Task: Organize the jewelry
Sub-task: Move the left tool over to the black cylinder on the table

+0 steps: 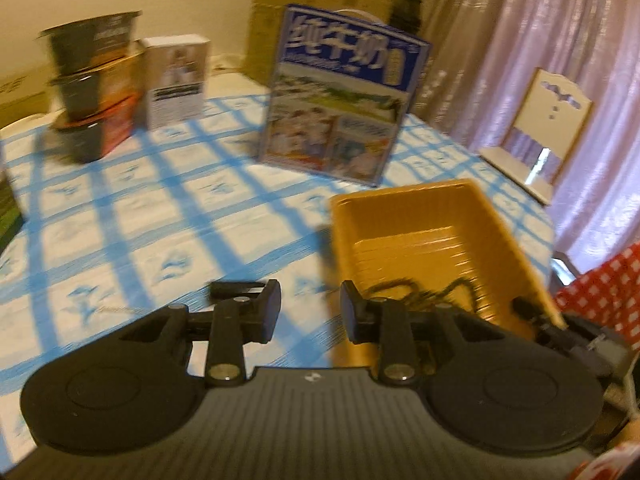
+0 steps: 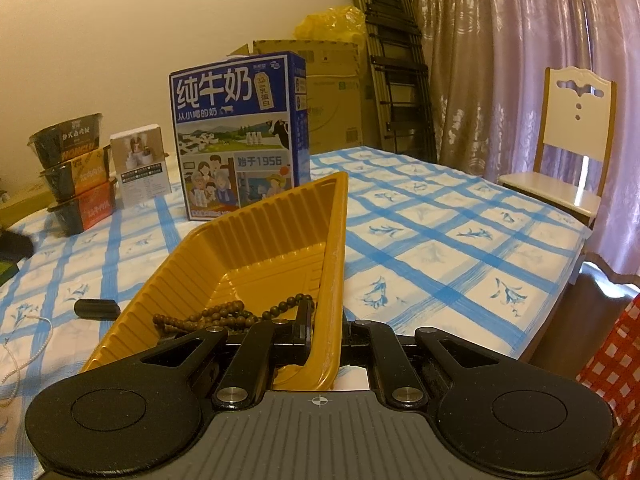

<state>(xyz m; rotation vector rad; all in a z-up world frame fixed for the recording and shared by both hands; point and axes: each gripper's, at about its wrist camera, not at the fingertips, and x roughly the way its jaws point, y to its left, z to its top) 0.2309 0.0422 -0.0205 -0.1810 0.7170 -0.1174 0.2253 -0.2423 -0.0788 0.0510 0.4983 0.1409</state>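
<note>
A yellow plastic tray (image 2: pixel 256 236) sits on the blue-checked table, also in the left wrist view (image 1: pixel 416 216). A dark wooden bead bracelet (image 2: pixel 224 312) lies in its near end, blurred in the left wrist view (image 1: pixel 404 292). My right gripper (image 2: pixel 326 330) is shut on the tray's near right rim, one finger inside, one outside. My left gripper (image 1: pixel 310 312) is open and empty, just left of the tray above the cloth. A small black cylinder (image 2: pixel 96 308) lies left of the tray, also beyond my left gripper (image 1: pixel 232 289). A thin pale necklace (image 2: pixel 24 356) lies at far left.
A blue milk carton box (image 2: pixel 240 136) stands behind the tray. Stacked noodle bowls (image 2: pixel 76 172) and a small white box (image 2: pixel 142 168) stand at back left. A white chair (image 2: pixel 568 140) is at the table's right edge, with curtains, cardboard boxes and a ladder behind.
</note>
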